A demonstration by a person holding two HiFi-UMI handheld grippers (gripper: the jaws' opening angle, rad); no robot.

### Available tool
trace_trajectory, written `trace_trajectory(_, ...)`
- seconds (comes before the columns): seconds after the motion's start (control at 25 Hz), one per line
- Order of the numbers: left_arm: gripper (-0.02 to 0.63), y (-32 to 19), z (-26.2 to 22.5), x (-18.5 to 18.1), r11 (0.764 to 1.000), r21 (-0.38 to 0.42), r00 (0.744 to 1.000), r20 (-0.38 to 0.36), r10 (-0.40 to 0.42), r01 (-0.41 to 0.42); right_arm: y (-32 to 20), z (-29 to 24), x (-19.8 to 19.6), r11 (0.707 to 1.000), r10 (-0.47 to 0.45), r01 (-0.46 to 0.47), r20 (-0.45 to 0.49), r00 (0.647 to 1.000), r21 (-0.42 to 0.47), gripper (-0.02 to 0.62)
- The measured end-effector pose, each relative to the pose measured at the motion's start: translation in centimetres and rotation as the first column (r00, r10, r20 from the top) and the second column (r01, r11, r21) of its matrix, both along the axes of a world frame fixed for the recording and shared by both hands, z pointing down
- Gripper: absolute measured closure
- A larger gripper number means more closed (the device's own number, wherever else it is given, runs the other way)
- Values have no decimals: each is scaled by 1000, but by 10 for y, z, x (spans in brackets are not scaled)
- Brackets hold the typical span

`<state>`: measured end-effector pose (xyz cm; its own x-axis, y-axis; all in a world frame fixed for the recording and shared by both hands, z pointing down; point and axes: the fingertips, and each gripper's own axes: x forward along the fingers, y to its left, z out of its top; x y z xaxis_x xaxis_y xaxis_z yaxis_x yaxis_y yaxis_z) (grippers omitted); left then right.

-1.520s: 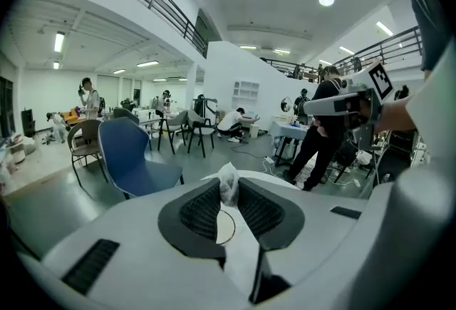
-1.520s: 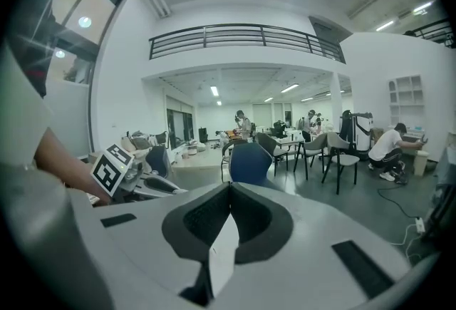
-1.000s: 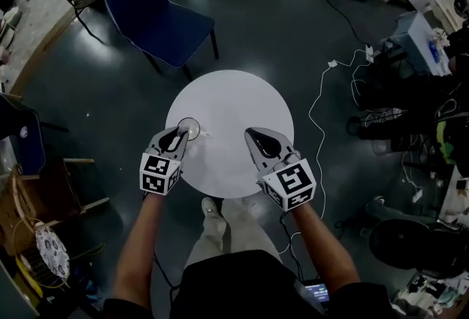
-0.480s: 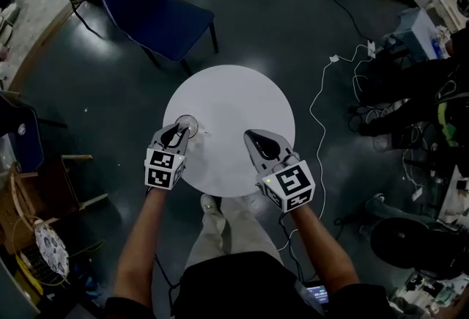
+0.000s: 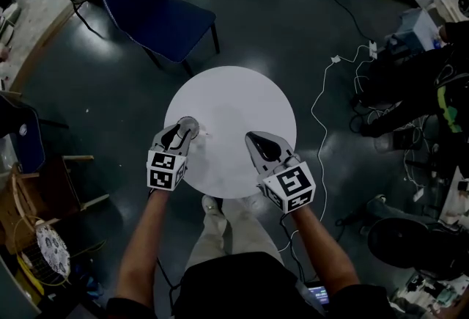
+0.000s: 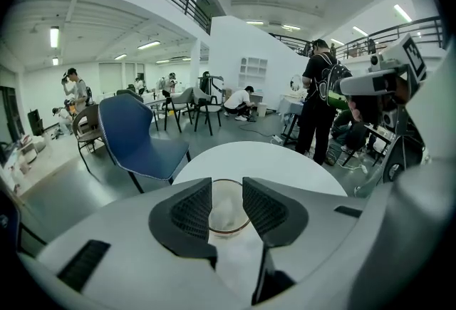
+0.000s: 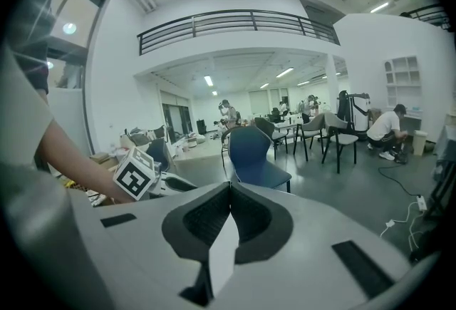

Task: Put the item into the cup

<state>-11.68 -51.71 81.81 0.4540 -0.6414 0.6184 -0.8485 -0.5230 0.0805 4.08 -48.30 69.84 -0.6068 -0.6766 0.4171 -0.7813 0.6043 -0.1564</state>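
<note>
A clear cup (image 5: 190,124) stands near the left edge of the round white table (image 5: 234,97). In the left gripper view the cup (image 6: 228,223) sits just beyond the jaw tips, with something pale and whitish inside it. My left gripper (image 5: 183,131) (image 6: 226,183) is open. Its jaws have just been opening, and the pads flank the cup's near side without pressing on it. My right gripper (image 5: 253,136) (image 7: 229,187) hovers over the table's right front part. It is shut, pads together, with nothing between them.
A tiny pale speck (image 5: 204,134) lies on the table just right of the cup. A blue chair (image 5: 157,6) stands beyond the table at the left. White cables (image 5: 322,101) trail over the dark floor on the right. People stand and sit further off.
Both grippers have sunk slightly toward the table. The left jaws look a little wider apart at the cup. The cup has not moved.
</note>
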Motion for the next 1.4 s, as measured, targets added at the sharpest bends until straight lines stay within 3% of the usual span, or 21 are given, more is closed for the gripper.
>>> trace_trajectory(0.48, 486, 13, -22, -8, 1000, 19, 1000, -23, -6, 7, 8, -16, -8, 1000, -1, 1, -12, 1000, 19, 578)
trace_trajectory(0.72, 551, 26, -50, -16, 998, 65, 1000, -24, 1, 1, 16, -34, -16, 999, -3, 3, -11, 1000, 42, 578)
trace_trajectory(1.4, 589, 71, -166, -71, 973, 226, 990, -142, -3, 36, 41, -118, -80, 988, -29, 32, -25, 999, 153, 578)
